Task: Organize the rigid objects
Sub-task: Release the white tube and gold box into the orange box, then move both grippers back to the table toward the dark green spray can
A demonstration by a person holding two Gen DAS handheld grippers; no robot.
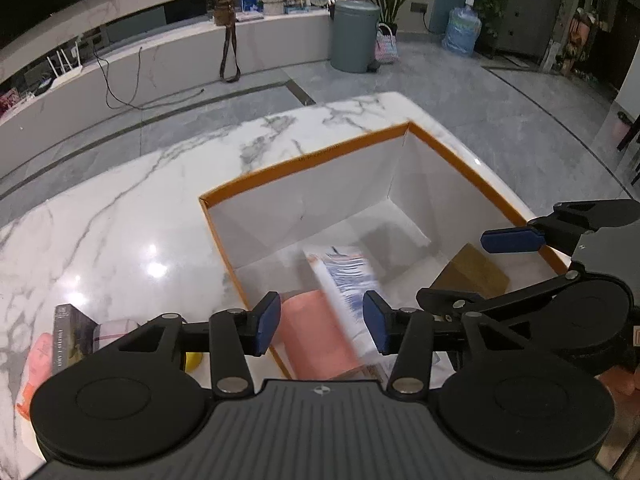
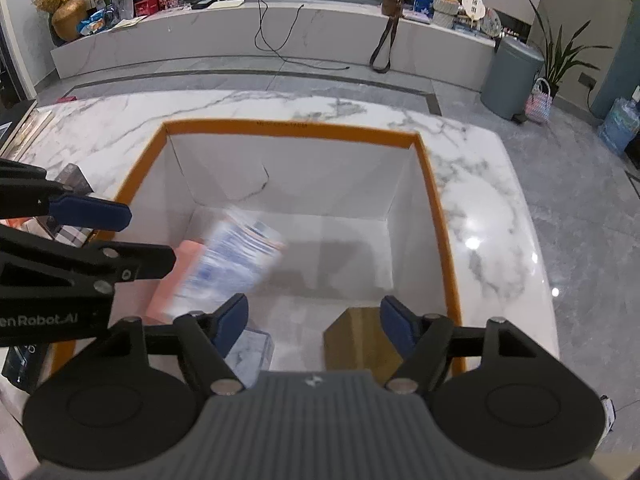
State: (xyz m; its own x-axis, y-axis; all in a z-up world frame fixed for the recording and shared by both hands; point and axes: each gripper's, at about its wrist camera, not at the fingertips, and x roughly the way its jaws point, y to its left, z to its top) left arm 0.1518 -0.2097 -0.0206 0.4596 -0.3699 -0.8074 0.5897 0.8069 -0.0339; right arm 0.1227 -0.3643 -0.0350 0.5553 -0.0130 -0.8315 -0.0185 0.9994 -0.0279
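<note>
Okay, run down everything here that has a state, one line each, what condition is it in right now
orange-rimmed box: open, no lid on it
blue-and-white packet: motion-blurred, inside the box, in neither gripper
pink box: lying in the orange-rimmed box
brown box: resting on the box floor
left gripper: open, holding nothing
right gripper: open, holding nothing

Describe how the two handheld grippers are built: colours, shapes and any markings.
Both are matte black. The left gripper has two round disc housings, a ribbed grey centre plate with a small emblem, black linkage bars with silver rivets, and blue padded fingers. The right gripper is built alike. White lettering ending "Robot.AI" shows on the left gripper's side in the right wrist view.
</note>
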